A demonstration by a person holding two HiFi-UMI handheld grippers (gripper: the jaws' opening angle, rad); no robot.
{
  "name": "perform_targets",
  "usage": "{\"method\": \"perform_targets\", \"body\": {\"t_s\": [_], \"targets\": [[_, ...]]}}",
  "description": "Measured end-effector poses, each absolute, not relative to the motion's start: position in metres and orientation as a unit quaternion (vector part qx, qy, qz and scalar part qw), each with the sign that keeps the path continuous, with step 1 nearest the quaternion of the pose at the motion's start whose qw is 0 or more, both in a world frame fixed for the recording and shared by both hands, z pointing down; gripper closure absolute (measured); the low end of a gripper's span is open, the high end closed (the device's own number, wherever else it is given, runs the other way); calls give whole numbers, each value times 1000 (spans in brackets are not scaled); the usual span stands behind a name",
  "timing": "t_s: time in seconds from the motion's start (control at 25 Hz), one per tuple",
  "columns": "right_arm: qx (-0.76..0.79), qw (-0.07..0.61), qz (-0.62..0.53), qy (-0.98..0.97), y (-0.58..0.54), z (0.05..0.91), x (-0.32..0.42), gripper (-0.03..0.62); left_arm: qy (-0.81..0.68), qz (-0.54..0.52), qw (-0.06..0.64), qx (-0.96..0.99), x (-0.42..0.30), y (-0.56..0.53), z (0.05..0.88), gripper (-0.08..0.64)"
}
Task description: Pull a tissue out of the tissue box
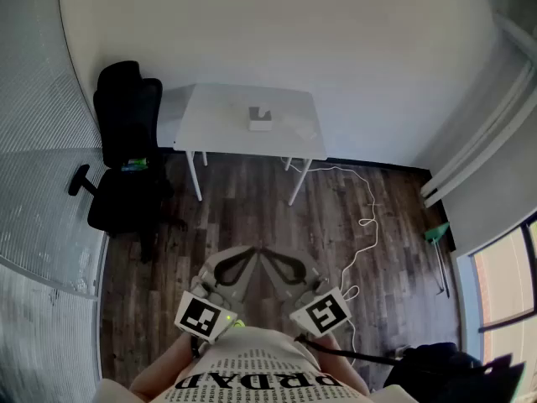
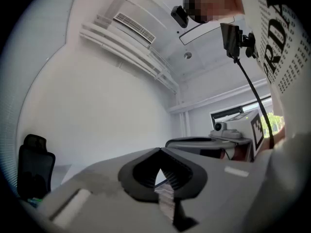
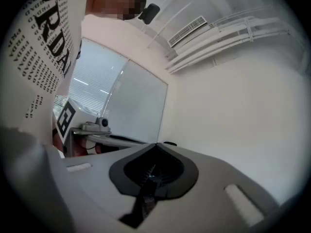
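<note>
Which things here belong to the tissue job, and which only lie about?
For the job: tissue box on the white table; left tool and right tool, both shut and empty.
Just lying about: black office chair, white cable.

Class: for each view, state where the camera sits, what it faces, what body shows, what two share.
Head view: on head, down at table, tissue box; left tool, right tool, shirt.
Left gripper view: on left tool, up at wall, ceiling; shirt.
Right gripper view: on right tool, up at glass wall; shirt.
Shared: chair, head and left views.
</note>
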State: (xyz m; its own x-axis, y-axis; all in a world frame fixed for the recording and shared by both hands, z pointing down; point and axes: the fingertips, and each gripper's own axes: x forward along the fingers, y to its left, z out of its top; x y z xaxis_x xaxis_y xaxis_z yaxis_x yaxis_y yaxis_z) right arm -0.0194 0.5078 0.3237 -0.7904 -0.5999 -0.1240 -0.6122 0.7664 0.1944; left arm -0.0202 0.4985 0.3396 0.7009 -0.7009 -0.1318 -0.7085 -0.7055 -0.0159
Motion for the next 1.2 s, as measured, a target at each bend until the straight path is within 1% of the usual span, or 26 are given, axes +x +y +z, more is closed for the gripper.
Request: {"method": "perform_targets", "body": {"t_s": [0.48, 1.2], "targets": [[-310, 27, 120, 943, 506, 328, -30, 583, 387, 63, 25, -920, -30, 493, 345, 554], [-315, 27, 95, 944, 501, 327, -28, 583, 384, 55, 22, -922, -29, 487, 341, 554]]}}
